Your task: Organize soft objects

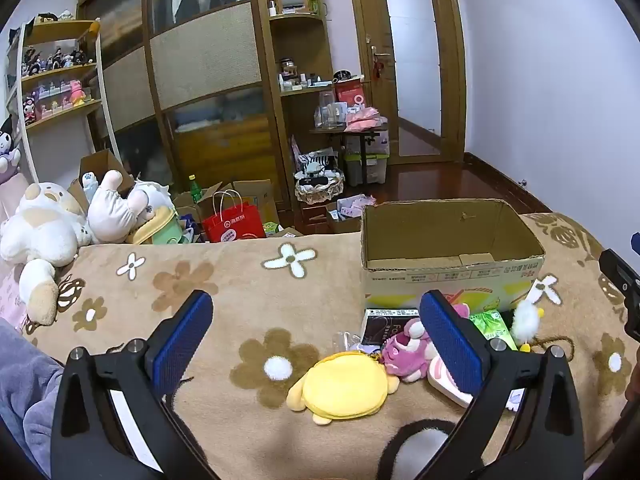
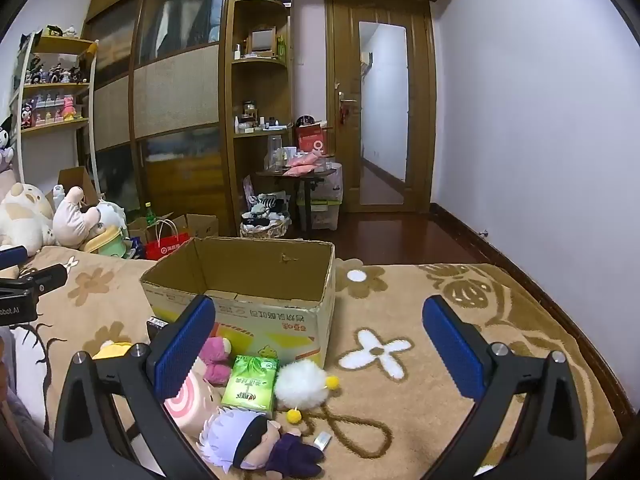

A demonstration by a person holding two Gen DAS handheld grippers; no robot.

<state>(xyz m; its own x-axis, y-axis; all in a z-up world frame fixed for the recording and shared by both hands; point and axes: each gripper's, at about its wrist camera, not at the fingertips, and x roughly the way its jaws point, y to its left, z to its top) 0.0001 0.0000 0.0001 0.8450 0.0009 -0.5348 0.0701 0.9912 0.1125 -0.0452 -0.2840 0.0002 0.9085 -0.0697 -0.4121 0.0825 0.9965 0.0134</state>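
Note:
An open, empty cardboard box (image 1: pixel 452 240) stands on the flowered blanket; it also shows in the right wrist view (image 2: pixel 244 276). In front of it lie a yellow plush pouch (image 1: pixel 344 390), a pink plush (image 1: pixel 408 354), a white fluffy chick (image 1: pixel 526 322), a green tissue pack (image 2: pixel 251 384), a pink swirl plush (image 2: pixel 188 402) and a white-haired doll (image 2: pixel 256 442). My left gripper (image 1: pixel 320 344) is open and empty above the yellow pouch. My right gripper (image 2: pixel 320 348) is open and empty above the white chick (image 2: pixel 302 384).
Large white plush toys (image 1: pixel 48 232) lie at the blanket's far left edge. A red paper bag (image 1: pixel 234 224) and boxes stand on the floor beyond. A wooden wardrobe (image 1: pixel 200 80), a small loaded table (image 1: pixel 352 128) and the door (image 1: pixel 412 64) are behind.

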